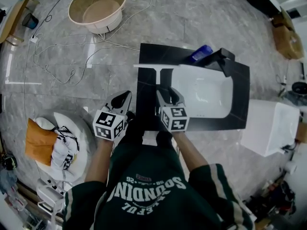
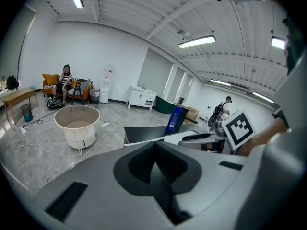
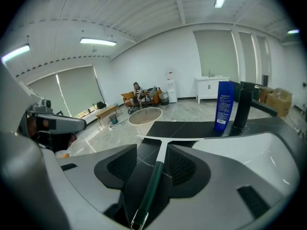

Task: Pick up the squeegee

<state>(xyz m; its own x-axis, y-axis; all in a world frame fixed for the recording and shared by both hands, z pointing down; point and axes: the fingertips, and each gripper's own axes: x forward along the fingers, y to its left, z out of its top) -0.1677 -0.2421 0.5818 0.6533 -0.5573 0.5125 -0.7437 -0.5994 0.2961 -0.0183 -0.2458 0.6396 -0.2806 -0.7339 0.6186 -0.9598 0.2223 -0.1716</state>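
The squeegee lies on the black countertop [image 1: 144, 104], its white blade [image 1: 157, 66] at the far end and its dark green handle [image 3: 152, 186] running back toward me. My right gripper [image 1: 169, 96] is low over the handle. In the right gripper view the right gripper [image 3: 153, 152] stands open, one jaw on each side of the handle, and the pads do not press it. My left gripper [image 1: 120, 99] hangs just left of the countertop's edge, over the floor. In the left gripper view the left gripper [image 2: 154, 150] is shut on nothing.
A white sink [image 1: 206, 92] is set in the countertop, with a black faucet [image 1: 223, 61] and a blue bottle [image 1: 199, 53] behind it. On the floor are a beige tub [image 1: 97, 6], loose cables [image 1: 62, 49], a white box [image 1: 271, 126] and a round seat with an orange cushion [image 1: 41, 140].
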